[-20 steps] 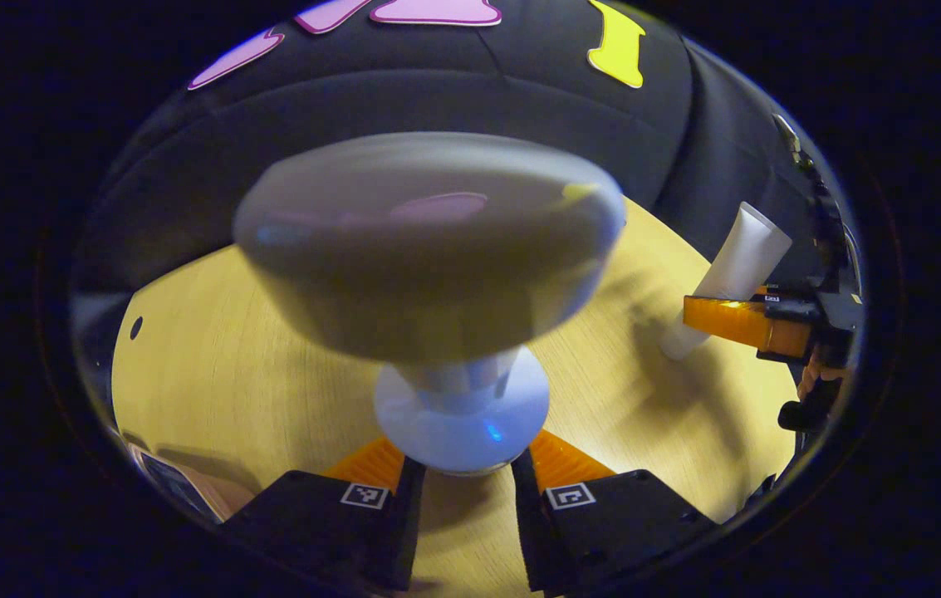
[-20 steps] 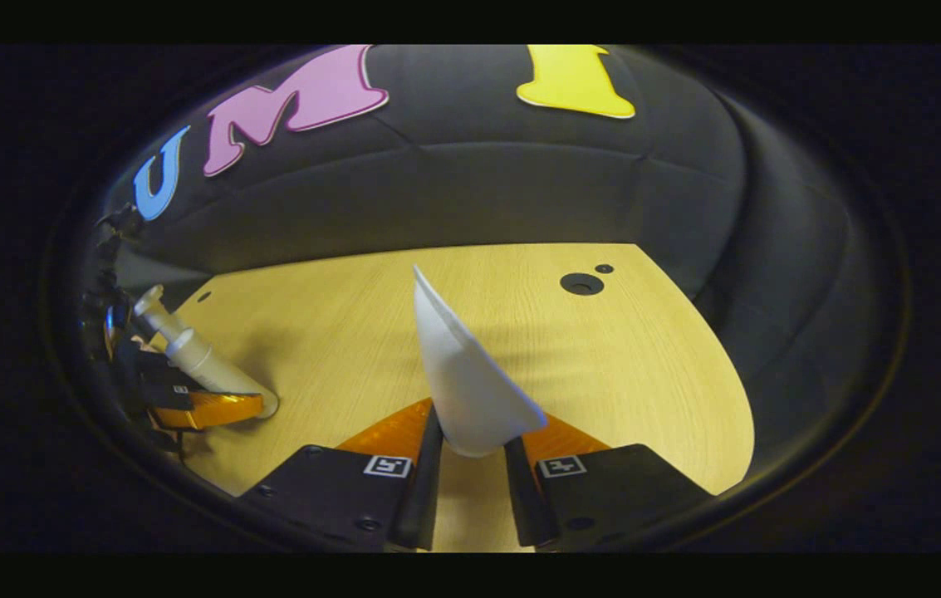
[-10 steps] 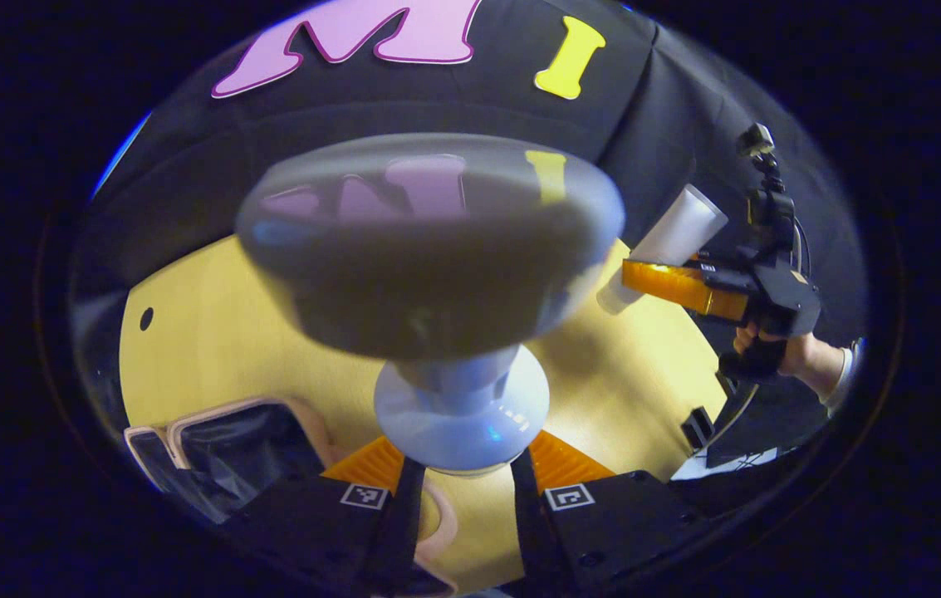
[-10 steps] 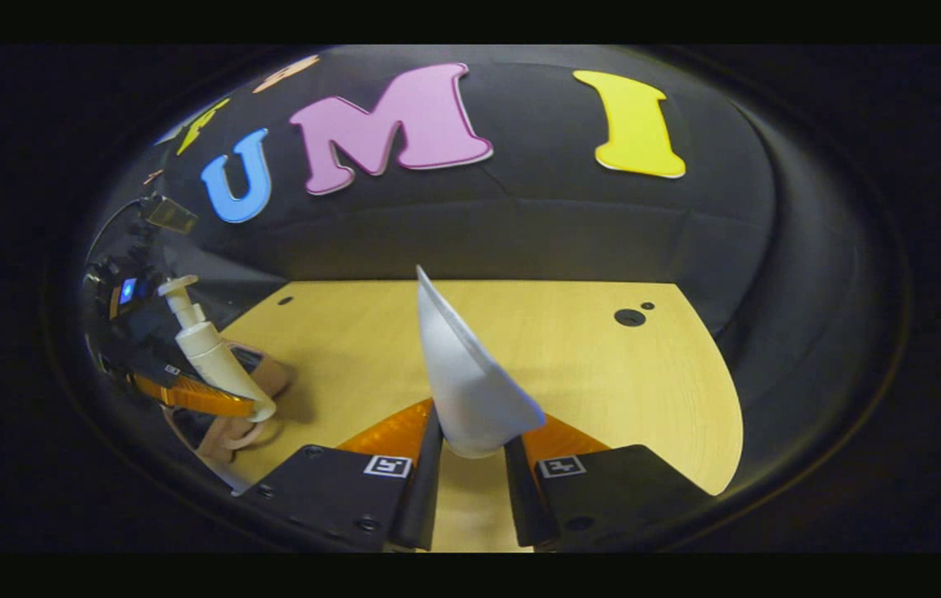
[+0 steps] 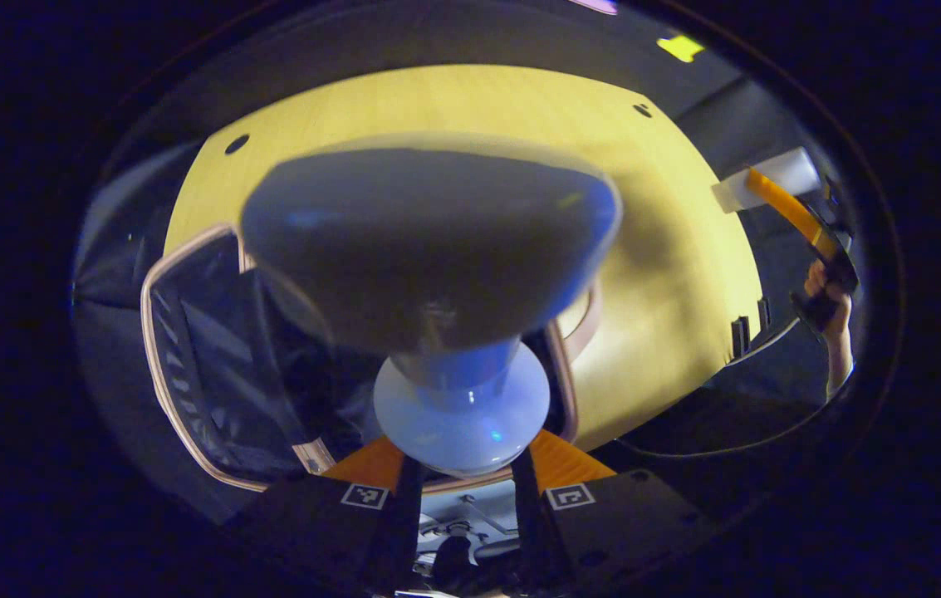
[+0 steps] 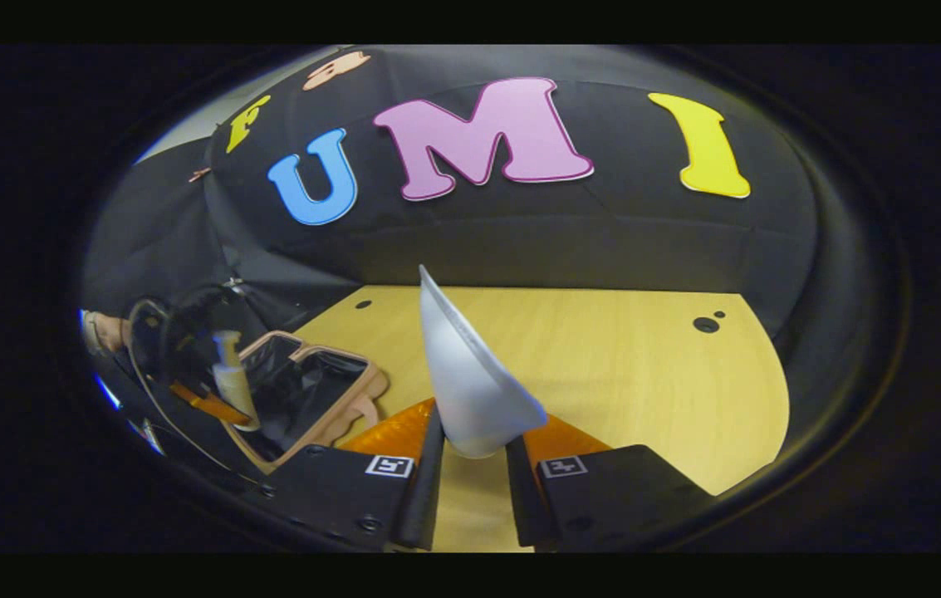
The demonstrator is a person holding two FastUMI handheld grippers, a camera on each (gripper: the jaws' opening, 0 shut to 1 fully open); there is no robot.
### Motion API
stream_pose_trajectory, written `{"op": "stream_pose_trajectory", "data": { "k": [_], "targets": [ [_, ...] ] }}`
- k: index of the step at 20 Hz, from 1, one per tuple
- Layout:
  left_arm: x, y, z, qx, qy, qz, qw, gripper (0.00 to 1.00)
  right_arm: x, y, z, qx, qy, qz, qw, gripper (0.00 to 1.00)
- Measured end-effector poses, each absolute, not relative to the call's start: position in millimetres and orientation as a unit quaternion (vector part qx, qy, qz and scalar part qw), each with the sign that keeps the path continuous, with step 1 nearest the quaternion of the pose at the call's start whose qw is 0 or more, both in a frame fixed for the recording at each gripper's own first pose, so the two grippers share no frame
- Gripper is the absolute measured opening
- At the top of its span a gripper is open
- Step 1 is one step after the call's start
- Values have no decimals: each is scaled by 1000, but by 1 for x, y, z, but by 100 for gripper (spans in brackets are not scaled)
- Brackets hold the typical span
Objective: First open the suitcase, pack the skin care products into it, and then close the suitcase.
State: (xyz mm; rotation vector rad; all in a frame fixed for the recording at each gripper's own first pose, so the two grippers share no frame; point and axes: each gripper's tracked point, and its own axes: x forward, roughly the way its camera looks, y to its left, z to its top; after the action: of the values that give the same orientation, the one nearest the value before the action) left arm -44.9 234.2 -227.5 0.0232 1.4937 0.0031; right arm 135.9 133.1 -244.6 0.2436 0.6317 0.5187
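left gripper (image 5: 460, 473) clamped on a pump bottle (image 5: 437, 274), both fingers pressing the round collar below the pump head, bottle body looming toward the lens and blocking much beyond it. hanging above the open suitcase (image 5: 188, 365), whose pale rim and dark lining lie on the wooden table (image 5: 669, 249). seen from the right gripper view as a small pale bottle (image 6: 233, 386) poised over the open case (image 6: 354, 390) near the table's left edge.

right gripper (image 6: 474, 453) clamped on a white tube (image 6: 466, 374), fingers squeezing the thick cap end, flat crimped tail pointing up and away. well apart from the suitcase, out over bare table. from the left gripper view, far off at the right edge, tube (image 5: 769, 174) held in that gripper, with a hand (image 5: 827, 286) behind it.

probably light, both of them. bottle likely rigid plastic, smooth and a bit slippery; a hold at the narrow collar looks secure against sliding but lets the heavier body swing, so best lowered gently and released low inside the lining. tube likely soft-walled and squeezable; a grip near the stiff cap end seems the sound choice, since pinching mid-body could deform it or force out contents. neither looks fragile, though a drop from height could crack the pump head.
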Motion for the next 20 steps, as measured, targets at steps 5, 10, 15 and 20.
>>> {"op": "stream_pose_trajectory", "data": {
  "k": [5, 10, 15, 20],
  "targets": [
    [-45, 294, -268, 38, 721, 61, 690, 51, 124, 136, -243, 109, 320, 253, 907, 40],
    [-44, 301, -291, 26, 739, 77, 669, 58, 112, 129, -241, 96, 323, 246, 909, 40],
    [-48, 302, -290, 19, 731, 77, 677, 54, 104, 143, -241, 92, 335, 254, 903, 40],
    [-55, 307, -282, 12, 706, 79, 704, 58, 96, 179, -234, 85, 338, 282, 894, 40]
  ]
}}
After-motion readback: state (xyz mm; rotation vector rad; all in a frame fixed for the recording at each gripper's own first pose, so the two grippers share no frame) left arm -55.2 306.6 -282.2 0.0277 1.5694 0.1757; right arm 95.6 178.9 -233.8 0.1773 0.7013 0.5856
